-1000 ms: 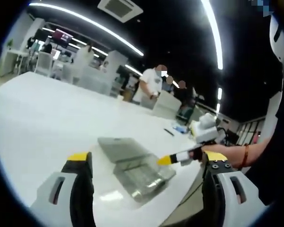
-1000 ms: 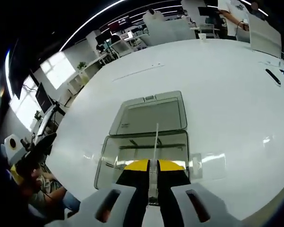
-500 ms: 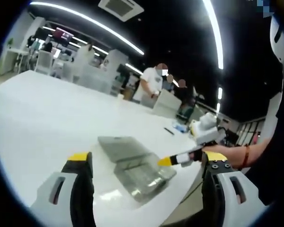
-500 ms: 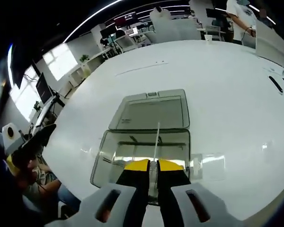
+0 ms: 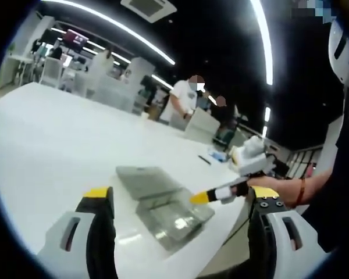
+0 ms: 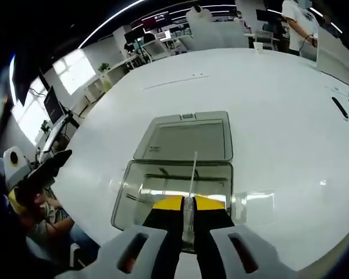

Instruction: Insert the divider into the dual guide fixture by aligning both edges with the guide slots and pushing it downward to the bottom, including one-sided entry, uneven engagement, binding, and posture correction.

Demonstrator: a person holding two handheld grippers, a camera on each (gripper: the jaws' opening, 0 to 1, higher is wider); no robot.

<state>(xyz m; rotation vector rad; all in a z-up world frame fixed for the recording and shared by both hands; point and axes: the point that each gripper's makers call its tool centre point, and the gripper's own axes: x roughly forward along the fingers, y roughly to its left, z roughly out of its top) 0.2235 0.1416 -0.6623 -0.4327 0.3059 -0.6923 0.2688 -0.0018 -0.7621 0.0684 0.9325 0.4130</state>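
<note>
In the right gripper view my right gripper (image 6: 184, 203) is shut on a thin clear divider (image 6: 192, 177), held edge-on over the clear box-shaped guide fixture (image 6: 172, 187). The fixture's lid (image 6: 185, 138) lies open flat beyond it. In the left gripper view the fixture (image 5: 173, 217) and lid (image 5: 143, 175) lie on the white table, and the right gripper (image 5: 212, 195) comes in from the right above the fixture. My left gripper (image 5: 180, 196) stands open, well back from the fixture, with nothing between its jaws.
A white table (image 6: 267, 99) spreads widely around the fixture. A dark flat object (image 6: 339, 107) lies at the far right of it. People stand at desks beyond the table (image 5: 183, 102). The table's near edge runs close to the fixture (image 5: 232, 224).
Both views shifted slightly with the hands. The divider stays gripped over the fixture; nothing was let go or taken.
</note>
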